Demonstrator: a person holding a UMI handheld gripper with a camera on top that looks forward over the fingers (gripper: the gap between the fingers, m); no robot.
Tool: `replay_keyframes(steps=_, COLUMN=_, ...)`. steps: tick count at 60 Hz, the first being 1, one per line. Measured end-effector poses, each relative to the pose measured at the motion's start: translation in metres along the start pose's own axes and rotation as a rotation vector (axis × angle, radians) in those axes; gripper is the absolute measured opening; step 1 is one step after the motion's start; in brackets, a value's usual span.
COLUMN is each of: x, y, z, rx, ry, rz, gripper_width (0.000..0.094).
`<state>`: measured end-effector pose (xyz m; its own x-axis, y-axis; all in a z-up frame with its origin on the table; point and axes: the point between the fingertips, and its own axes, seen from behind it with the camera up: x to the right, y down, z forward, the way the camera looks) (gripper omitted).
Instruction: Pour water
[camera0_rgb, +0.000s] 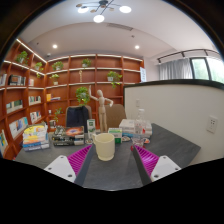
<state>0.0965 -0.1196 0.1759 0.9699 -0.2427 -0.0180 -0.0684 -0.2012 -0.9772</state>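
Observation:
A cream plastic cup stands upright on the dark grey table, just ahead of my fingers and midway between their lines. My gripper is open and empty. Its magenta pads show at either side, wide apart, with bare table between them. The cup is beyond the fingertips and neither finger touches it. I cannot see into the cup.
Behind the cup lie several small boxes and bottles and a stack of books. A wooden figure stands at the back before orange shelves with plants. A white wall is to the right.

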Motion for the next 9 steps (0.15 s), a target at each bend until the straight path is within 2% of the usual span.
replay_keyframes(steps=9, x=-0.019, y=-0.003, z=-0.005, rx=0.005, ry=-0.037, rz=0.003, gripper_width=0.0836)
